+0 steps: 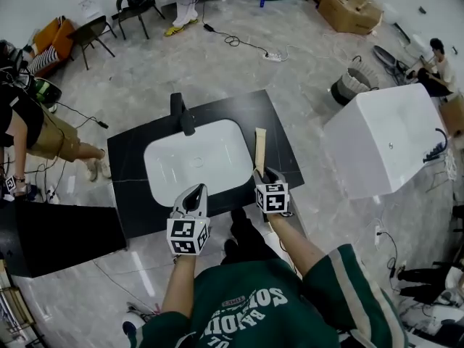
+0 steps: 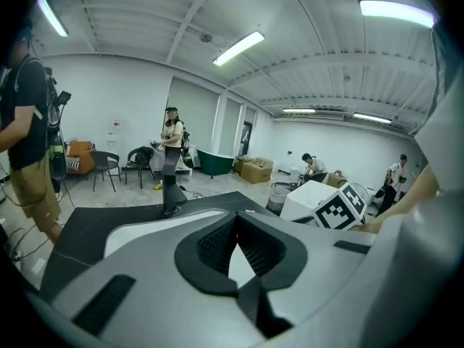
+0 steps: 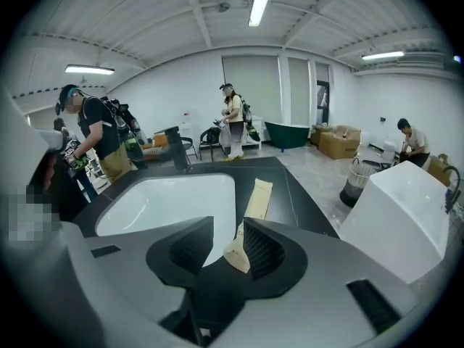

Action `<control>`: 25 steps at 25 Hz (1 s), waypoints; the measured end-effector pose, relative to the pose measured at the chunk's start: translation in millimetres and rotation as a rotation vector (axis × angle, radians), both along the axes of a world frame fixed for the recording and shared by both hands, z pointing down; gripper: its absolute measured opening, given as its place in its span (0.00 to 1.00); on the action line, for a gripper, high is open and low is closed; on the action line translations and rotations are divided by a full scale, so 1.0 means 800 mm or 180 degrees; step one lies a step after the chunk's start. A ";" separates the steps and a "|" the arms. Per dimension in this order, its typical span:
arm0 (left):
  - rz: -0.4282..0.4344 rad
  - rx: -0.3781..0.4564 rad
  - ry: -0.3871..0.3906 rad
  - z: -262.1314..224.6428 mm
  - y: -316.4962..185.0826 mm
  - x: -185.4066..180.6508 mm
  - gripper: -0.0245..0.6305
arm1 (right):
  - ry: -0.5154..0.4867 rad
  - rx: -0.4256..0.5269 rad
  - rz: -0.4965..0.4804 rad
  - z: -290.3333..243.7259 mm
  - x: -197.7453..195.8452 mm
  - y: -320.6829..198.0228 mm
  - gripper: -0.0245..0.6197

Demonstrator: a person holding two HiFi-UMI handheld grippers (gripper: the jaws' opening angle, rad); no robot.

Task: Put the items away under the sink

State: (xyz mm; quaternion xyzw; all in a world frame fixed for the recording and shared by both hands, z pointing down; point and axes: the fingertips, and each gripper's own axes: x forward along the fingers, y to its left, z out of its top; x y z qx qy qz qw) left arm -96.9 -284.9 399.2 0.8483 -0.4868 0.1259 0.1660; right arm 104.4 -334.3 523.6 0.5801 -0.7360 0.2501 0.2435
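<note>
**Right gripper open over the packet's near end, left gripper closed at the basin**

A black counter (image 1: 134,151) carries a white sink basin (image 1: 196,162), with a black faucet (image 1: 183,114) standing at the basin's far left corner. The task's thing, a long, narrow beige paper packet (image 1: 259,149), lies flat on the counter just to the right of the basin. It runs from near to far along the basin's right rim.

The right gripper (image 1: 267,174) sits at the packet's near end. Its fingers (image 3: 264,249) stand apart, and the packet's near tip lies in the gap between them. The tip is close against the right finger, with open space on the left side, so nothing is clamped.

The left gripper (image 1: 196,188) is over the basin's near rim, to the left of the right gripper and apart from the packet. Its fingers (image 2: 214,249) are closed, tips together, with nothing held between them; only the white of the basin shows through the small gap behind the tips.

Off the counter to the right stands a large white block-shaped fixture (image 1: 384,140), and to the left a person in khaki shorts (image 1: 40,133) stands on the tiled floor (image 1: 239,64)
</note>
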 end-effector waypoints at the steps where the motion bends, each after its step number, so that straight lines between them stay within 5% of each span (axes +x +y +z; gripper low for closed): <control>1: -0.0006 -0.0023 -0.0011 0.004 -0.006 -0.001 0.05 | 0.0013 -0.0058 0.0001 0.009 0.001 -0.006 0.26; 9: -0.0052 -0.0199 -0.0065 0.035 -0.050 -0.001 0.05 | 0.0041 -0.0456 0.0036 0.070 0.018 -0.041 0.26; 25: -0.0199 -0.0332 -0.0080 0.058 -0.075 -0.002 0.05 | 0.0064 -0.0577 -0.0068 0.094 0.015 -0.069 0.22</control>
